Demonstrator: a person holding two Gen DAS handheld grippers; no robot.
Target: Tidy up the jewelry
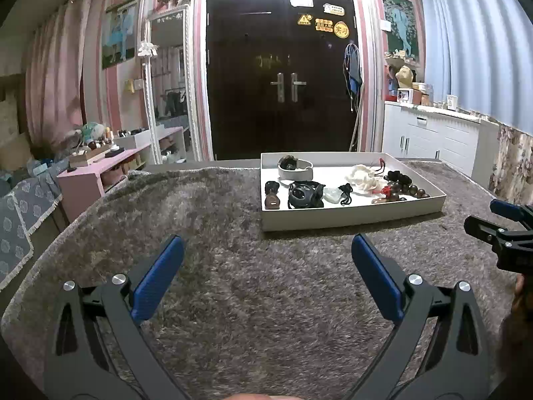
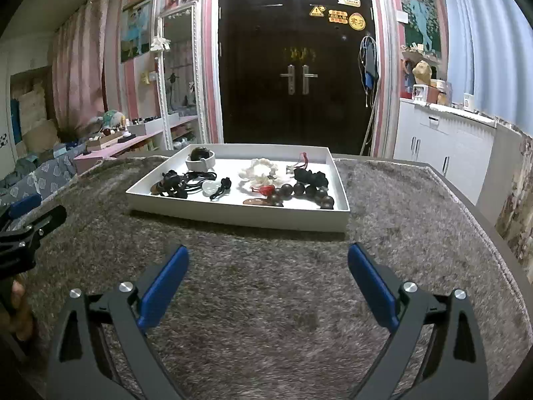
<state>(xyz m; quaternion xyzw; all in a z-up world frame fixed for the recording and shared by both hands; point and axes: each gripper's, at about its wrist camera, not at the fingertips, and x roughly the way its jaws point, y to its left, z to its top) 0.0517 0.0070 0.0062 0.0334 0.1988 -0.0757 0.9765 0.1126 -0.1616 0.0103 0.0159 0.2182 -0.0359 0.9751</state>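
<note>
A shallow white tray [image 1: 349, 221] sits on the grey shag-covered table and holds several jewelry pieces: a white bangle [image 1: 295, 169], black cord pieces [image 1: 304, 195], a pale pendant [image 1: 332, 195], a white bead bracelet [image 1: 361, 175] and a dark wooden bead bracelet [image 1: 404, 188]. The tray [image 2: 233, 215] also shows in the right wrist view, with the dark beads [image 2: 306, 191] and white beads [image 2: 258, 170]. My left gripper [image 1: 266, 250] is open and empty, short of the tray. My right gripper [image 2: 268, 258] is open and empty, just short of the tray's near edge.
The shag cloth [image 1: 233, 283] covers the whole table. The right gripper shows at the right edge of the left view [image 1: 503, 233]; the left gripper shows at the left edge of the right view [image 2: 23, 230]. A dark door, a mirror, a pink shelf and a white cabinet stand beyond.
</note>
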